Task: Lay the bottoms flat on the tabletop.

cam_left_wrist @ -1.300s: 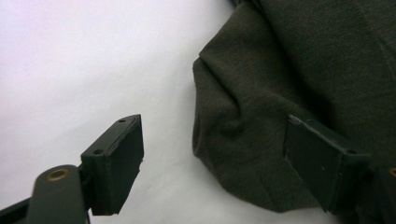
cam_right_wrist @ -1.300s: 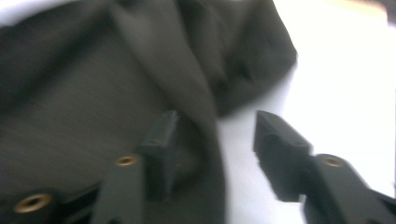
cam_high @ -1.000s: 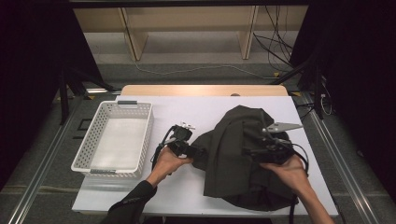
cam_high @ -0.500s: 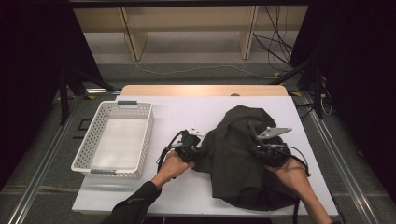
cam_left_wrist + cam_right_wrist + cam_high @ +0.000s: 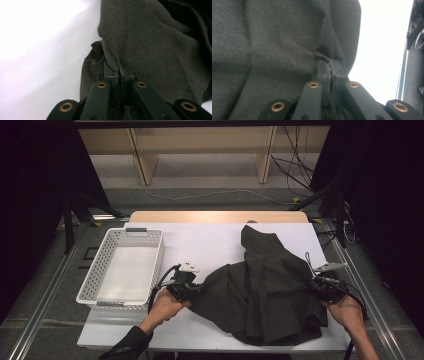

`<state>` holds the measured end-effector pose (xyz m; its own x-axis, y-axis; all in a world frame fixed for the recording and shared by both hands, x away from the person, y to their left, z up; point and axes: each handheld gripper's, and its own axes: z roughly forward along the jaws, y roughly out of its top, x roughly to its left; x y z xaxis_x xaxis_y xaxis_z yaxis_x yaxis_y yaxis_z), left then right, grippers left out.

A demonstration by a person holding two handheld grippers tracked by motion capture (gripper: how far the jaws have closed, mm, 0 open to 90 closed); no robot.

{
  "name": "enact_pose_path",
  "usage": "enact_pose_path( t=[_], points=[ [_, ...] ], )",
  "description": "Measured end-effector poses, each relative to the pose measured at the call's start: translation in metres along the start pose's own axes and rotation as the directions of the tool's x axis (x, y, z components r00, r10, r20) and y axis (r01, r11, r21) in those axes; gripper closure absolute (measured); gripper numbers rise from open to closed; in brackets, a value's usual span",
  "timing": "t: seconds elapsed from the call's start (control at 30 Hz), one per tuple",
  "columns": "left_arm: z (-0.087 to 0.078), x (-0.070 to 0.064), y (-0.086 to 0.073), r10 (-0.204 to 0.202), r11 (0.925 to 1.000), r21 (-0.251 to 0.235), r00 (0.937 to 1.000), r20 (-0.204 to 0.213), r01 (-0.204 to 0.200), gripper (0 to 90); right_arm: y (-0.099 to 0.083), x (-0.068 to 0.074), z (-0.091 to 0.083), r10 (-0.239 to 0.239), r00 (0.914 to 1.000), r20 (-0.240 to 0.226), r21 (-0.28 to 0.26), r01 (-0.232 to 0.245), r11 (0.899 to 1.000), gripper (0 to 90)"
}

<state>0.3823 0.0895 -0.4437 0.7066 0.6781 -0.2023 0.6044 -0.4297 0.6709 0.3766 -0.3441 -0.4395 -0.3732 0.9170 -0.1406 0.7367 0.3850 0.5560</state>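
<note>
A dark grey cloth (image 5: 265,290) lies spread across the right half of the white table (image 5: 210,245), one corner reaching toward the far edge. My left gripper (image 5: 192,290) is shut on the cloth's left edge; in the left gripper view the cloth (image 5: 155,45) is pinched between the closed jaws of the left gripper (image 5: 119,68). At the cloth's right edge my right gripper (image 5: 320,287) is shut on it as well, and in the right gripper view a fold of cloth (image 5: 274,42) is clamped in the right gripper (image 5: 331,66).
A white perforated basket (image 5: 125,270) stands empty on the left part of the table. A wooden board (image 5: 215,216) lies along the table's far edge. Metal rails (image 5: 370,295) run beside the table on both sides, with cables at the right.
The two grippers have moved apart, left gripper leftward and right gripper rightward, pulling the bunched cloth out wider and flatter across the table.
</note>
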Motion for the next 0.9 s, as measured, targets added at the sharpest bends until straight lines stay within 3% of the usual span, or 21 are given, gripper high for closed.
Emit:
enact_pose_path(
  t=[0.07,0.17,0.2,0.27,0.33,0.4,0.47,0.53,0.63,0.77,0.83,0.9],
  points=[
    [0.004,-0.003,-0.002,-0.006,0.9995,0.032,0.9999,0.015,0.006,85.0,-0.003,-0.005,0.001,0.03,0.9995,-0.013,0.008,-0.03,1.0,87.3],
    [0.007,-0.006,-0.002,0.004,0.9995,0.03,1.0,0.008,-0.004,69.5,-0.002,-0.004,-0.002,0.035,0.9992,-0.018,-0.008,-0.035,0.999,81.4],
    [0.006,-0.008,0.004,0.012,0.9995,0.028,0.9998,-0.013,-0.012,61.4,0.004,-0.001,-0.01,0.055,0.9978,-0.036,-0.043,-0.057,0.997,64.8],
    [0.003,-0.008,0.012,0.017,0.9996,0.022,0.9982,-0.057,-0.016,47.2,0.014,0.003,-0.022,0.064,0.9972,-0.039,-0.098,-0.067,0.993,51.5],
    [-0.001,-0.006,0.022,0.01,0.9999,0.003,0.996,-0.088,-0.01,38.7,0.025,0.008,-0.035,0.07,0.9957,-0.061,-0.159,-0.079,0.984,43.1],
    [-0.003,-0.003,0.033,-0.007,0.9996,-0.027,0.995,-0.1,0.005,35.1,0.038,0.015,-0.044,0.078,0.9913,-0.106,-0.209,-0.099,0.973,37.9],
    [0.0,-0.001,0.042,-0.012,0.9993,-0.036,0.9936,-0.112,0.008,32.5,0.05,0.027,-0.048,0.064,0.9803,-0.187,-0.233,-0.107,0.967,34.5],
    [0.009,0.001,0.048,-0.025,0.9993,-0.031,0.9943,-0.104,0.022,31.1,0.06,0.046,-0.047,0.014,0.9799,-0.199,-0.235,-0.062,0.97,32.2],
    [0.029,0.001,0.056,-0.014,0.9997,0.018,0.9946,-0.103,0.016,29.1,0.075,0.072,-0.04,-0.047,0.9695,-0.24,-0.225,-0.008,0.974,30.6],
    [0.049,-0.002,0.058,-0.023,0.9962,0.082,0.9981,-0.058,0.028,30.7,0.09,0.101,-0.027,-0.099,0.964,-0.247,-0.201,0.049,0.978,29.5],
    [0.053,-0.004,0.055,-0.014,0.996,0.088,0.9994,-0.031,0.017,44.0,0.095,0.113,-0.018,-0.124,0.9615,-0.245,-0.177,0.081,0.981,29.0],
    [0.055,-0.008,0.051,0.009,0.9961,0.087,0.9998,-0.02,-0.008,63.4,0.097,0.122,-0.008,-0.141,0.958,-0.25,-0.147,0.106,0.983,29.3]
  ],
)
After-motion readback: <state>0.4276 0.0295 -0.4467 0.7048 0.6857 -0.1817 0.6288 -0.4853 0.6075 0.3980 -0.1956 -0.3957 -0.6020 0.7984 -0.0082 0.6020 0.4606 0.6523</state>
